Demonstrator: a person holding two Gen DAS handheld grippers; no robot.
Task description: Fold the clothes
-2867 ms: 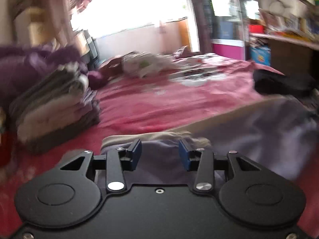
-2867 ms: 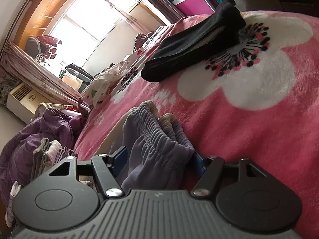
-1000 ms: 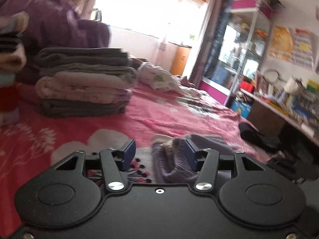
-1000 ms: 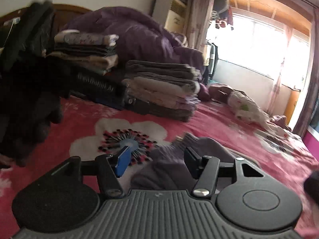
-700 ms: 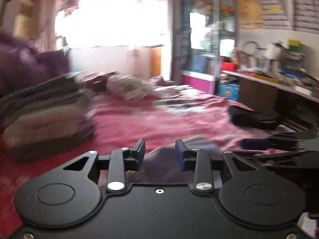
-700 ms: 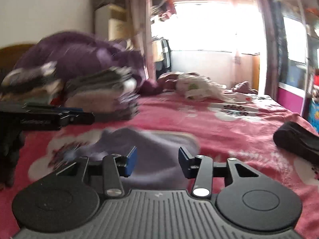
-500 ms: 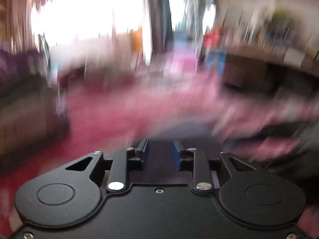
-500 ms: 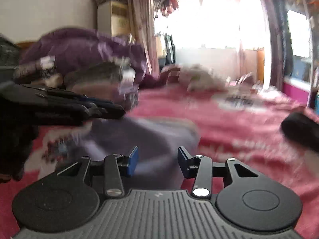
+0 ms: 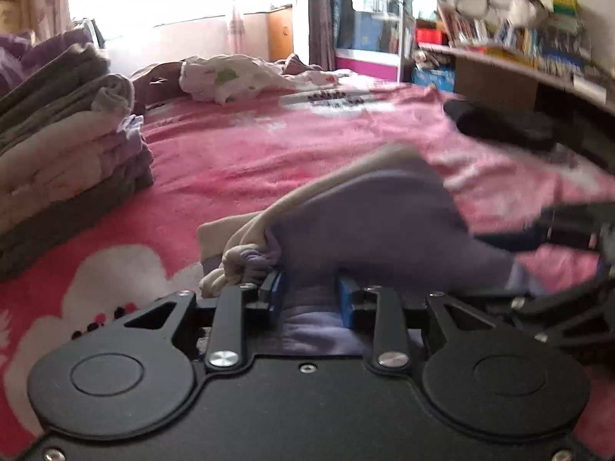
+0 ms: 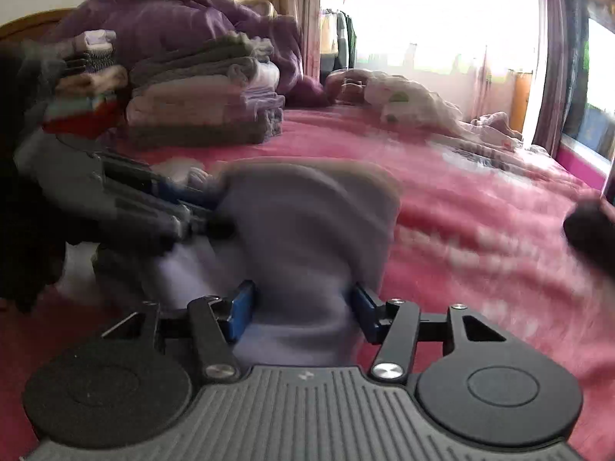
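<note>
Both claws clamp the purple garment [image 9: 376, 223]: left claw [image 9: 309, 294] on its bunched edge, right claw [image 10: 301, 313] on a blurred fold, contact hard to make out.

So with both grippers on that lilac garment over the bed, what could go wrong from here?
The left gripper holds only a bunched edge of the lilac garment, so the cloth may slip out. The right gripper has wider jaws with cloth between; its hold looks looser. The two grippers work close together and could collide.
</note>
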